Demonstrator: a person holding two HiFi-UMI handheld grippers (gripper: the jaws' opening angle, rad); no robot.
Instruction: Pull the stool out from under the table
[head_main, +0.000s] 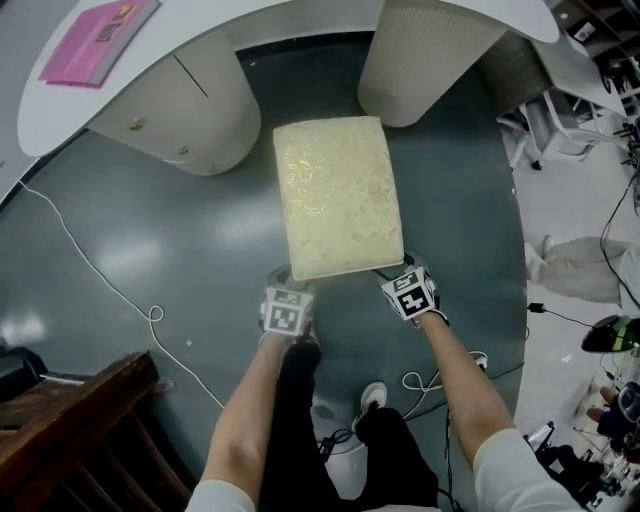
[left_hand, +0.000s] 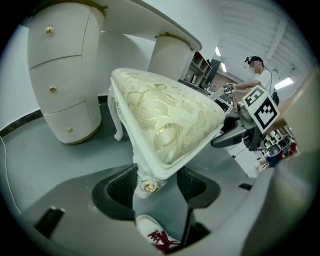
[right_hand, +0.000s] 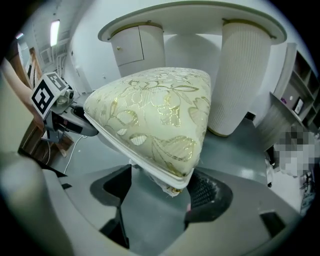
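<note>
Left gripper (left_hand: 161, 192) astride stool's (left_hand: 165, 115) near corner

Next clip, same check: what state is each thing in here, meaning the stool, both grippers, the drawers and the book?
stool: upright, out from under the table.
left gripper: jaws apart, the stool's near corner leg between them, not clamped.
right gripper: jaws apart around the other near corner, not clamped.
drawers: all shut.
pink book: closed, flat on the table.
</note>
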